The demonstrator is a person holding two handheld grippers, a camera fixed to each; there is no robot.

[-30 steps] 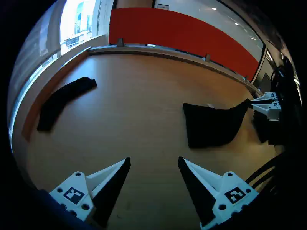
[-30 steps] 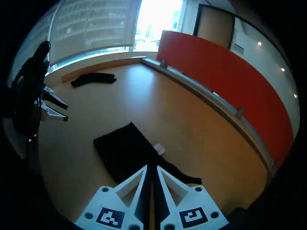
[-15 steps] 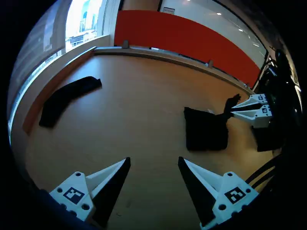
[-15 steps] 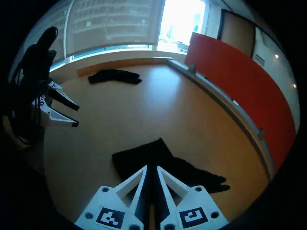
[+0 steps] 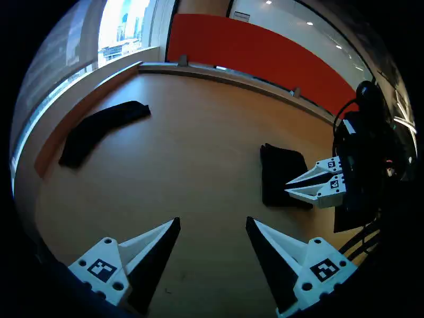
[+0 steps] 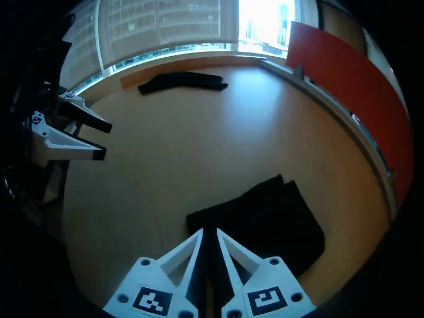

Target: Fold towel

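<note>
Towel point(image 6: 275, 222) folded on worktop point(image 6: 175, 148); right hand-held gripper point(image 6: 210, 231) closed at its edge, left hand-held gripper point(image 5: 212, 219) open. Only release seemingly remains.

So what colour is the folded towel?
The towel is black, with no pattern visible. The right gripper view shows it best.

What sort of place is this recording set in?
Probably an office or meeting room in a city: a long wooden table holding the towel, a red divider panel along the table's far edge, and big windows looking out on tall buildings.
</note>
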